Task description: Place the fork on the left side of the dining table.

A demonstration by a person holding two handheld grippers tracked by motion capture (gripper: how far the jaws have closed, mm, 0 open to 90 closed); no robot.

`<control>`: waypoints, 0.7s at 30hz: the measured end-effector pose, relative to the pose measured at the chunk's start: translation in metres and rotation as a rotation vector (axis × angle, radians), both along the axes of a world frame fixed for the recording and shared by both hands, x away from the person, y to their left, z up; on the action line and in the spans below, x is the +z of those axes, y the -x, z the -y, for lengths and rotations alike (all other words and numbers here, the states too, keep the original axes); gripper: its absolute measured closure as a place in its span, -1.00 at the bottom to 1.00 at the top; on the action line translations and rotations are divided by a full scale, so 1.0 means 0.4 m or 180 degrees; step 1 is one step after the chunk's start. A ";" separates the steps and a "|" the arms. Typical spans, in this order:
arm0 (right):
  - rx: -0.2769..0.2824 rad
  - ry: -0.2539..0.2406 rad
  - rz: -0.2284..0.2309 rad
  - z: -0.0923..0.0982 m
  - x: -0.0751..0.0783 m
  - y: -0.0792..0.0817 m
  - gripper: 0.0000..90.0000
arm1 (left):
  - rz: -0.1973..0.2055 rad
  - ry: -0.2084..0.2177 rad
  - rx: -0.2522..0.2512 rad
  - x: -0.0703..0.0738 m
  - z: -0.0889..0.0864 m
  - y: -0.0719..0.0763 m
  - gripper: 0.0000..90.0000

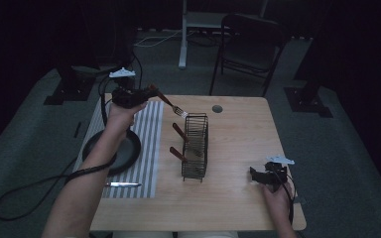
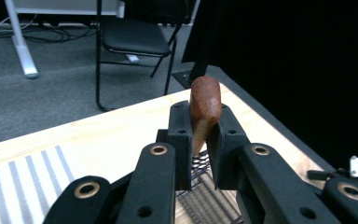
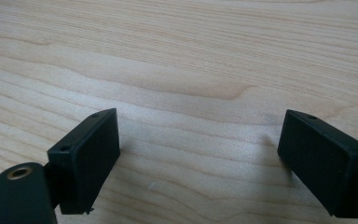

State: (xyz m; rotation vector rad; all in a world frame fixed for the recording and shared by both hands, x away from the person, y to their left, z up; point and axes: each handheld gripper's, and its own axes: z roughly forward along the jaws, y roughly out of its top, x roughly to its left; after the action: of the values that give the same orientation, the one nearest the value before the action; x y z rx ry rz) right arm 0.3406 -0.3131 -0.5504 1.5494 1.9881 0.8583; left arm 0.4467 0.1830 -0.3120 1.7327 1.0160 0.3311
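My left gripper [image 1: 146,93] is raised over the back left of the table, shut on the brown wooden handle of a fork [image 1: 171,105]. The fork's metal tines point right and down, close above the far end of a black wire rack [image 1: 195,146]. In the left gripper view the handle [image 2: 205,100] stands up between the two pads of the left gripper [image 2: 200,135], with rack wires [image 2: 198,163] below. Two other brown-handled utensils [image 1: 180,131] lean in the rack. My right gripper [image 1: 255,174] rests near the front right of the table; its jaws [image 3: 198,158] stand wide open over bare wood.
A grey-striped mat [image 1: 146,144] lies left of the rack with a black round pan [image 1: 114,151] and a knife [image 1: 123,185] on it. The wooden table [image 1: 238,148] has a small round hole at the back. A dark chair [image 1: 248,49] stands beyond the table.
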 end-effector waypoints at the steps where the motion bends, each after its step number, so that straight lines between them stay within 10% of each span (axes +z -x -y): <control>1: 0.0000 0.0000 0.0000 0.000 0.000 0.000 -0.73 | -0.0007 0.0011 0.0016 -0.002 -0.011 -0.002 0.79; 21: -0.0022 0.0000 -0.0004 -0.002 0.000 0.000 -0.72 | -0.0303 -0.0214 0.0681 -0.144 -0.176 -0.047 0.79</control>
State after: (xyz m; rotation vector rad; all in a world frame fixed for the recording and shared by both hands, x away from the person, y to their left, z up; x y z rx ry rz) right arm 0.3405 -0.3124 -0.5503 1.5564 1.9826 0.8549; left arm 0.4655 0.2535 -0.3697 1.7161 1.2769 0.4263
